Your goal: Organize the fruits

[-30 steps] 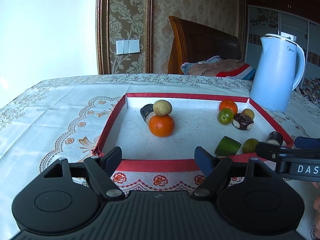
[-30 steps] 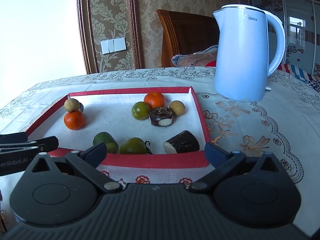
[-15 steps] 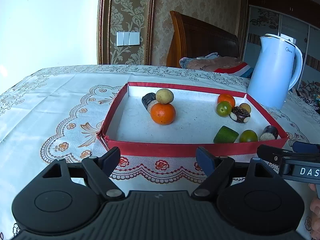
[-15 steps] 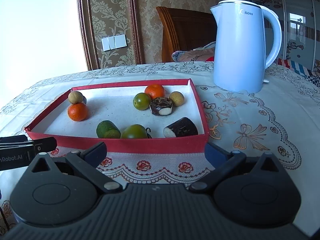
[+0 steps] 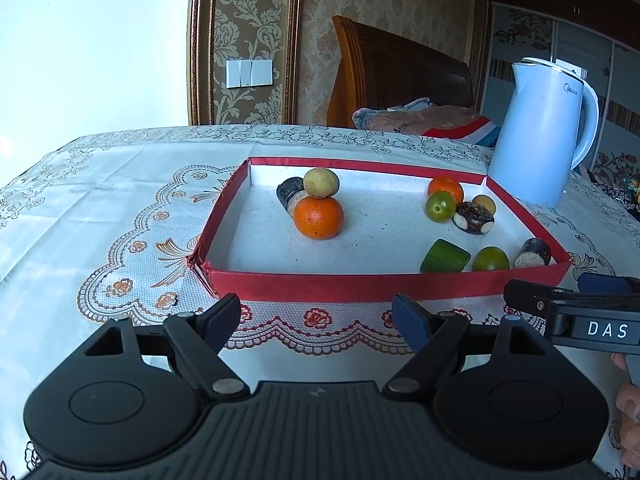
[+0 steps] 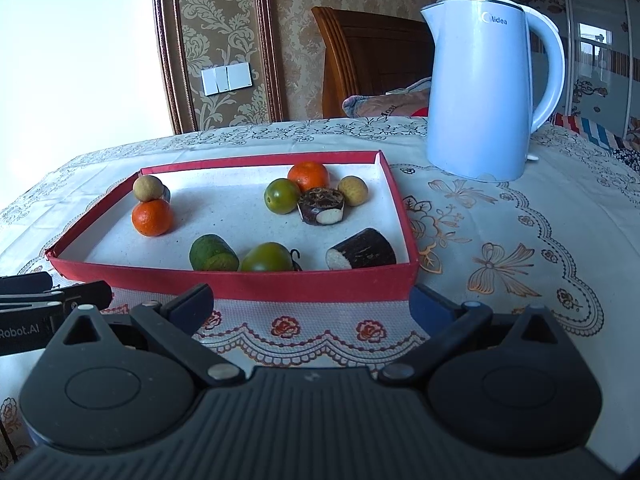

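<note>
We note a red tray (image 5: 352, 286) with a white floor on the desk (image 5: 100, 208), which carries a patterned white cloth. Both hand-held grippers sit short of the tray's near wall, above the cloth's flowered border.

Left hand-held gripper (image 5: 316, 318): released, jaws wide apart, nothing between them. Right hand-held gripper (image 6: 312, 304): likewise released and empty. In the left wrist view the right one shows at the right edge, with part of a person's hand (image 5: 628, 420) behind it.

Fruit, all inside the tray:
- Left group: an orange (image 5: 318, 217) touching a tan round fruit (image 5: 321, 183) behind it, with a dark stubby piece (image 5: 289, 194) just beside both (whether the tan fruit rests on the orange or only behind it, we cannot tell).
- Far right group: a second orange (image 6: 308, 176), a green round fruit (image 6: 281, 196), a dark brown chunk (image 6: 321, 205) with pale cut spots, and a second tan fruit (image 6: 353, 191), all close together.
- Near wall, in the right wrist view from left to right: a green cut piece (image 6: 212, 253), a green round fruit with a stem (image 6: 267, 258), and a dark cylinder (image 6: 362, 249) with a pale cut end facing left.

A pale blue kettle (image 6: 486, 92) stands on the desk beyond the tray's far right corner, apart from it. Behind the desk we see a wooden headboard (image 5: 400, 72) and folded bedding (image 5: 424, 120).
</note>
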Demonstrator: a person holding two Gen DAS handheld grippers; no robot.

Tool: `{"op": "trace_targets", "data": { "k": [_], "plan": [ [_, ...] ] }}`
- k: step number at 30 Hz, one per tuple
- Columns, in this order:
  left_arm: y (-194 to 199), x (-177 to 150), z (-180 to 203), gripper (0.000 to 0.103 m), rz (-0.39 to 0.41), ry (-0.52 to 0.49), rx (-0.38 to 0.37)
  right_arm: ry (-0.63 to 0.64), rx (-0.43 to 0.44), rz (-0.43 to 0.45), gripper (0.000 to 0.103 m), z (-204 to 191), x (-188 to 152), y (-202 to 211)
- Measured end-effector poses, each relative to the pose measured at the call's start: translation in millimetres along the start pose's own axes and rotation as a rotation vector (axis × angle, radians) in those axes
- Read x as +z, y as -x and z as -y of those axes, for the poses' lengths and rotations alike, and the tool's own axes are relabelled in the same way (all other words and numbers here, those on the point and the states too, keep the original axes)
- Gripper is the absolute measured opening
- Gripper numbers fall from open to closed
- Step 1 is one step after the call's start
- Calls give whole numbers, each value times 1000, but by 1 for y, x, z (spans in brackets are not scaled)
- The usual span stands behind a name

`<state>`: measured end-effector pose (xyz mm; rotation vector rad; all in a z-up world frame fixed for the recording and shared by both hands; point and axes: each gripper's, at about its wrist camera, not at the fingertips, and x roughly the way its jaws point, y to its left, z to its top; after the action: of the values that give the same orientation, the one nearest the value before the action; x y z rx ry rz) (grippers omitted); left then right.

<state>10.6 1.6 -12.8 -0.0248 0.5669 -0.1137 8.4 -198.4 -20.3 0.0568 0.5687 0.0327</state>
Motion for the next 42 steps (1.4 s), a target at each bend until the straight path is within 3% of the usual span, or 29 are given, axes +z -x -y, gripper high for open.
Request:
{"op": "trace_targets", "data": {
  "k": [42],
  "plan": [
    [1, 1, 1, 83, 15, -6, 35, 16, 2, -1, 103, -2, -1, 0]
  ]
}}
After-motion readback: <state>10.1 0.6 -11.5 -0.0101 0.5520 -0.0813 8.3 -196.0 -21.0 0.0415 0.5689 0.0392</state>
